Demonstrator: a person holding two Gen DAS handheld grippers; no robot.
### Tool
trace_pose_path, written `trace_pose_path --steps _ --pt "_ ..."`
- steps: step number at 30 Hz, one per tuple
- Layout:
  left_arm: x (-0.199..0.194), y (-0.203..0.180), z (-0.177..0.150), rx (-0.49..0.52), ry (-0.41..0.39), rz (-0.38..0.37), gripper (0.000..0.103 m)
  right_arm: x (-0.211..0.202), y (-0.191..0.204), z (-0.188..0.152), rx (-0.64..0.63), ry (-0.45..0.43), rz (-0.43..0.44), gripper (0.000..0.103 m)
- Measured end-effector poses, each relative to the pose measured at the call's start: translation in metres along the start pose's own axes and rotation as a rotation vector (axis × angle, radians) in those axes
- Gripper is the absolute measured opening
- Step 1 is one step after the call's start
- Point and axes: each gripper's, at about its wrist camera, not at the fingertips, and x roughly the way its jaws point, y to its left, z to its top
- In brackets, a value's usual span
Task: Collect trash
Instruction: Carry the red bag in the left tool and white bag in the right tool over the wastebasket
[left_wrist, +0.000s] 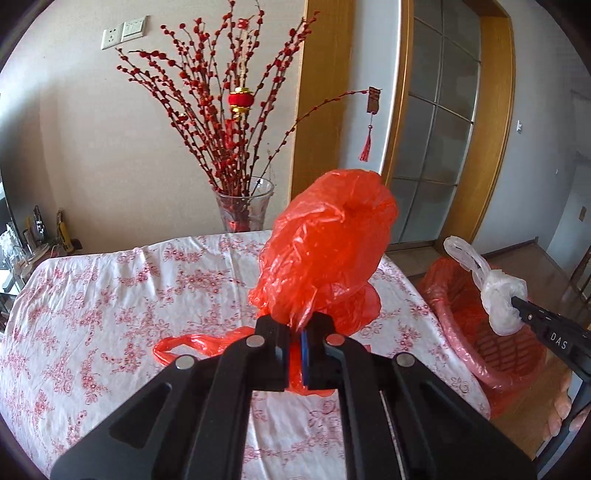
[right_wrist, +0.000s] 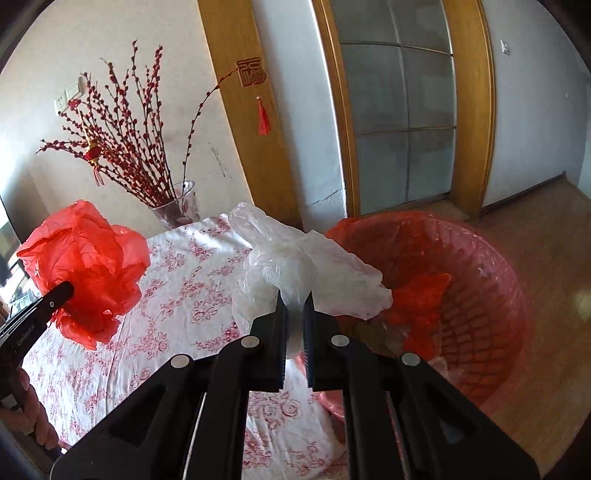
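With the left gripper (left_wrist: 299, 332) clamped on the red bag (left_wrist: 325, 240) and the right gripper (right_wrist: 293, 317) clamped on the white bag (right_wrist: 280, 273), the thin white plastic may slip free short of the lined basket (right_wrist: 491, 258) at 3 o'clock.

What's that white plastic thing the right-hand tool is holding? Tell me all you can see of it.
It is a crumpled, thin, translucent white plastic bag, bunched into a loose ball with a looped handle sticking up at the top. The right gripper has its jaws shut on the bag's lower part, holding it in the air. It hangs beside the edge of the floral-cloth table, next to the round basket lined with red plastic. Nothing else touches it; whether anything is inside cannot be told.
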Motion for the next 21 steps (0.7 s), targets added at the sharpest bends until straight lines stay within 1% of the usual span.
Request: trace_pose_path --steps 5,13,16,21 --pt "0.008 -0.036 0.006 0.027 0.004 -0.065 0.006 -0.009 -0.029 0.004 0.047 -0.017 -0.04 0.008" --pt "0.024 -0.102 0.009 0.064 0.032 -0.193 0.006 -0.022 -0.083 0.008 0.15 -0.045 -0.111 0.008" --pt "0.032 -0.126 0.011 0.078 0.042 -0.235 0.006 -0.026 -0.101 0.011 0.183 -0.057 -0.128 0.008" --pt "0.046 -0.16 0.014 0.09 0.068 -0.289 0.006 -0.028 -0.12 0.015 0.224 -0.074 -0.139 0.008"
